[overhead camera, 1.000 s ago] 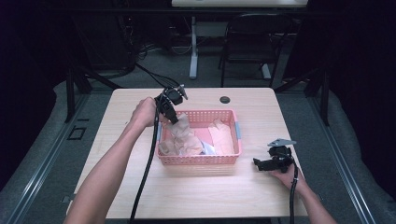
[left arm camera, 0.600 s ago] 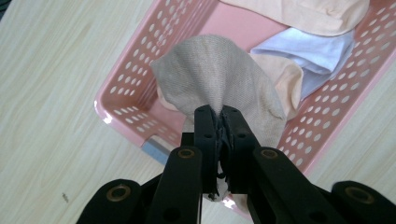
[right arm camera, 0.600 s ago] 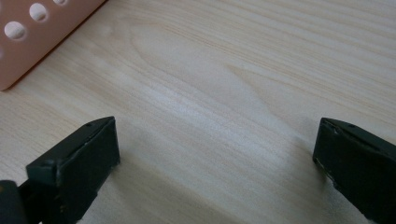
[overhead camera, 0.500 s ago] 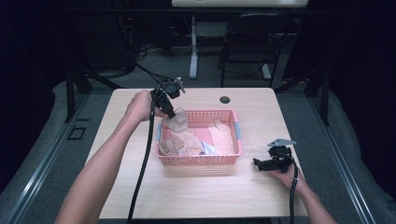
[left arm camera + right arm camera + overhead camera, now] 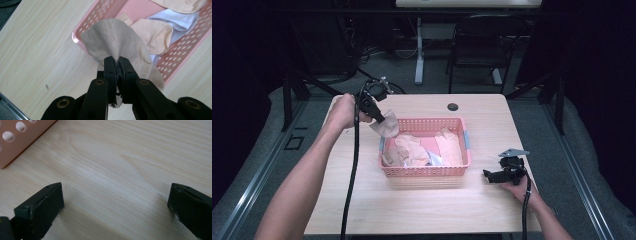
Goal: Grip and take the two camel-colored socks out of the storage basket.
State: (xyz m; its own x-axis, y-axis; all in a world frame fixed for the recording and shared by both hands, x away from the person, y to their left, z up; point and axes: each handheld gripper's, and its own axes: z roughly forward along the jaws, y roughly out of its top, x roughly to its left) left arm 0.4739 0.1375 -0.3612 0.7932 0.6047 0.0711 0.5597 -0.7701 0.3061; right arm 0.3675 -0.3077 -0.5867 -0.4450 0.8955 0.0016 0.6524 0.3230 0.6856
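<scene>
The left gripper [image 5: 379, 118] is clamped on a beige sock [image 5: 387, 127], which hangs from its jaws above the left end of the pink basket [image 5: 424, 172], over the rim and partly over the table [image 5: 422, 210]. More beige socks [image 5: 409, 150] and a white cloth [image 5: 180, 18] lie inside the basket. The right gripper [image 5: 492, 175] rests on the table to the right of the basket, jaws wide apart with nothing between them
</scene>
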